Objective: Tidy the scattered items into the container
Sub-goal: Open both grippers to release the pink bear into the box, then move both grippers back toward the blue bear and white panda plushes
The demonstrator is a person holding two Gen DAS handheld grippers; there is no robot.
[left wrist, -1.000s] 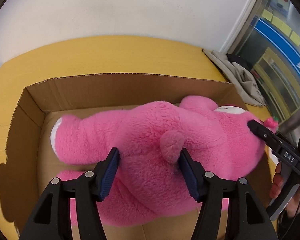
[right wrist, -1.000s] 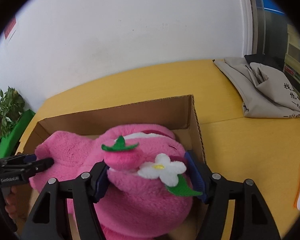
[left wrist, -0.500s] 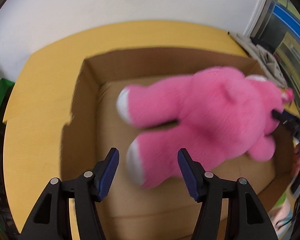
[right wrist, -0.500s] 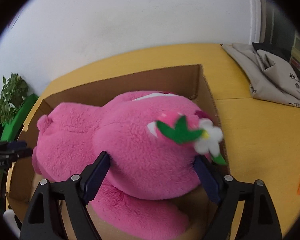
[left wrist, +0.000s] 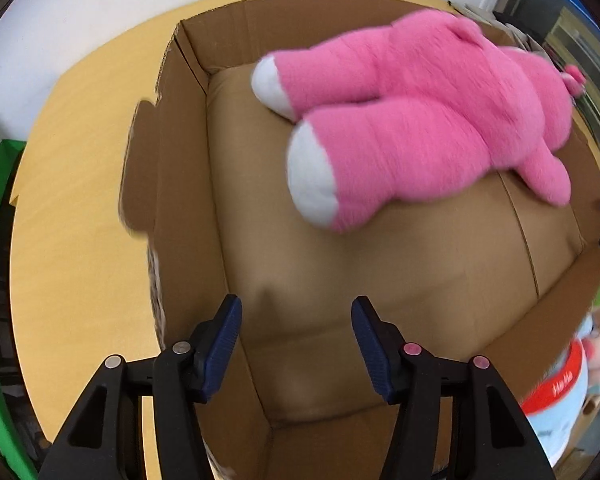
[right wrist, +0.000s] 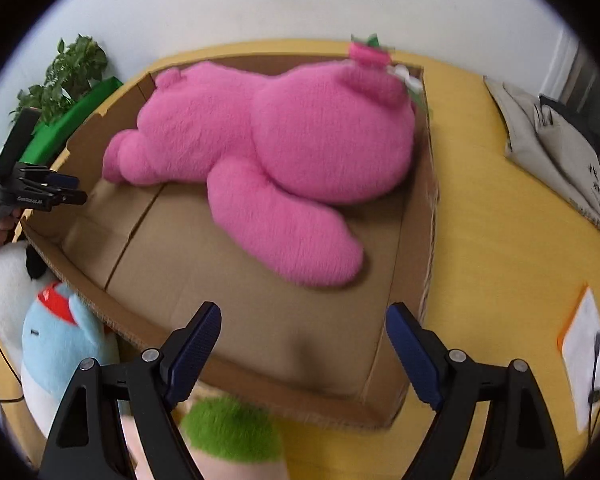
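Pink plush bear [right wrist: 284,148] lies inside the cardboard box [right wrist: 430,216], untouched.

**Pink plush lies in the box, left gripper empty above it**

The pink plush toy [left wrist: 420,120] lies along the far side of the cardboard box [left wrist: 180,200], white-soled feet toward the box's left wall. The left gripper [left wrist: 296,344] hangs over the near left corner, jaws closing on nothing. The box sits on a yellow table [left wrist: 72,220].
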